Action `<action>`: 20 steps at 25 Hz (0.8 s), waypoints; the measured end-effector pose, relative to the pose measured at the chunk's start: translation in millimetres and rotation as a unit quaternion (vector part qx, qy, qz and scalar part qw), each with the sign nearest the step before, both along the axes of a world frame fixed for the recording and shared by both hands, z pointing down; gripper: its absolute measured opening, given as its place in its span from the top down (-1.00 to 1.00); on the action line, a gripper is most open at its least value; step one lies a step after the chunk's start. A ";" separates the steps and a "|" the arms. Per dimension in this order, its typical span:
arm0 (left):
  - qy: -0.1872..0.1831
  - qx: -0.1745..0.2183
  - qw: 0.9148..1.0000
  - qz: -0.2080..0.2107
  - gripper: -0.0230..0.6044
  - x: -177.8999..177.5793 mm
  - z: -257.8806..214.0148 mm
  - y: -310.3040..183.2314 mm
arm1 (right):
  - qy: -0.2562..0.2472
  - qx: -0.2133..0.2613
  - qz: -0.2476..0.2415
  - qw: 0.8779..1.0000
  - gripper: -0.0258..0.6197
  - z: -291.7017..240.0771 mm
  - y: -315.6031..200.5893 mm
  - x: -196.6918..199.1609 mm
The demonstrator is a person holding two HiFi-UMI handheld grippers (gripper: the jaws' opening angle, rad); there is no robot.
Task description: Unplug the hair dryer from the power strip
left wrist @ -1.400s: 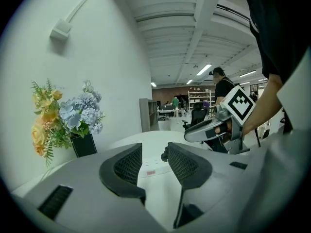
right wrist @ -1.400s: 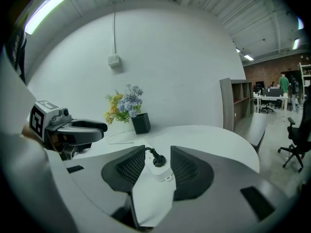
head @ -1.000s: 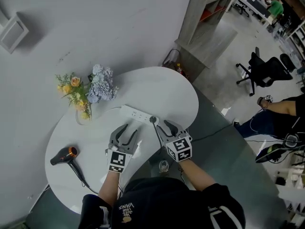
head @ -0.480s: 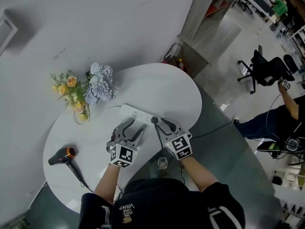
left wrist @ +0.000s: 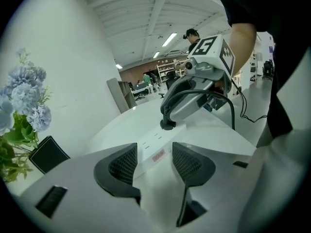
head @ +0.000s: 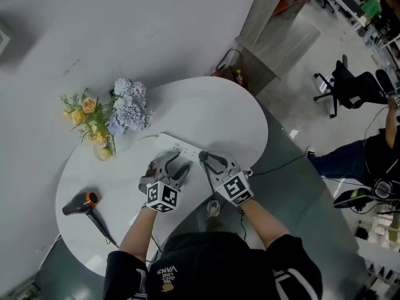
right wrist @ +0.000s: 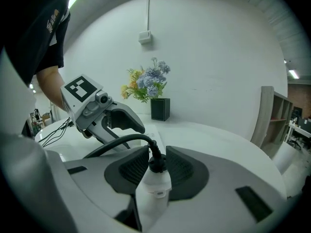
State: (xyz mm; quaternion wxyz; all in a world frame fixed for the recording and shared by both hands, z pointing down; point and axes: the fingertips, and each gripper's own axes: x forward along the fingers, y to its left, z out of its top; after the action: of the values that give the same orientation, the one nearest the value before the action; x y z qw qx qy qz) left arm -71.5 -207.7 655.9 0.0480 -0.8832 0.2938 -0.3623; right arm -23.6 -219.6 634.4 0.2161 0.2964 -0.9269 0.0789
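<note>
A white power strip (head: 180, 149) lies across the middle of the round white table (head: 206, 111), with the hair dryer's black plug (head: 202, 157) in its right end. My right gripper (head: 207, 160) has its jaws closing on that plug (right wrist: 156, 160); both pads meet its sides, and the cable (right wrist: 116, 142) arcs off to the left. My left gripper (head: 168, 165) is low over the strip's other part, its jaws still opening. The strip (left wrist: 156, 148) runs between its pads, which stand apart from it. The black and orange hair dryer (head: 80, 205) lies at the table's near left.
A glass vase of blue and yellow flowers (head: 107, 120) stands at the table's back left. A small black box (right wrist: 160, 109) sits by the wall. A grey shelf unit (head: 275, 24) and an office chair (head: 353, 89) stand beyond; a seated person (head: 375, 158) is at right.
My left gripper has dropped forward onto the power strip and its jaws have spread wider. The right gripper has edged in and narrowed its jaws round the plug.
</note>
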 end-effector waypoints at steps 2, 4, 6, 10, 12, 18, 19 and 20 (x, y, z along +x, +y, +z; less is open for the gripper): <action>-0.012 0.002 1.000 0.009 0.21 1.8 4.1 -1.5 | 0.002 0.002 -0.007 1.000 0.54 1.7 -0.7 -2.2; -0.023 0.002 1.000 0.017 0.21 4.0 7.5 -2.7 | 0.003 0.002 -0.011 1.000 0.56 2.8 -1.1 -2.9; -0.037 0.004 0.999 0.026 0.21 6.0 10.6 -3.0 | 0.004 0.004 -0.014 1.000 0.57 3.3 -1.0 -3.5; -0.060 0.005 0.997 0.041 0.21 8.5 17.2 -3.8 | 0.004 0.006 -0.021 1.000 0.62 4.6 -1.5 -4.9; -0.067 0.003 0.997 0.045 0.21 8.6 20.3 -4.0 | 0.002 0.008 -0.024 1.000 0.63 5.4 -1.9 -5.3; -0.093 0.009 0.994 0.051 0.21 6.9 22.9 -6.6 | 0.010 0.016 -0.034 0.999 0.66 4.3 -3.0 -5.3; -0.099 0.009 0.994 0.054 0.21 6.9 23.9 -6.2 | 0.011 0.017 -0.034 0.999 0.67 4.1 -3.5 -5.1; -0.106 0.009 0.993 0.057 0.21 6.9 24.8 -5.6 | 0.011 0.016 -0.033 0.999 0.67 4.0 -3.8 -4.9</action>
State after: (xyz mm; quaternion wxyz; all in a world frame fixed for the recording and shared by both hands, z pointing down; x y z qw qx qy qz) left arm -64.6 -213.3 680.7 0.1077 -0.8546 0.2395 -0.4479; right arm -28.5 -223.4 638.3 0.2237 0.2698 -0.9351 0.0534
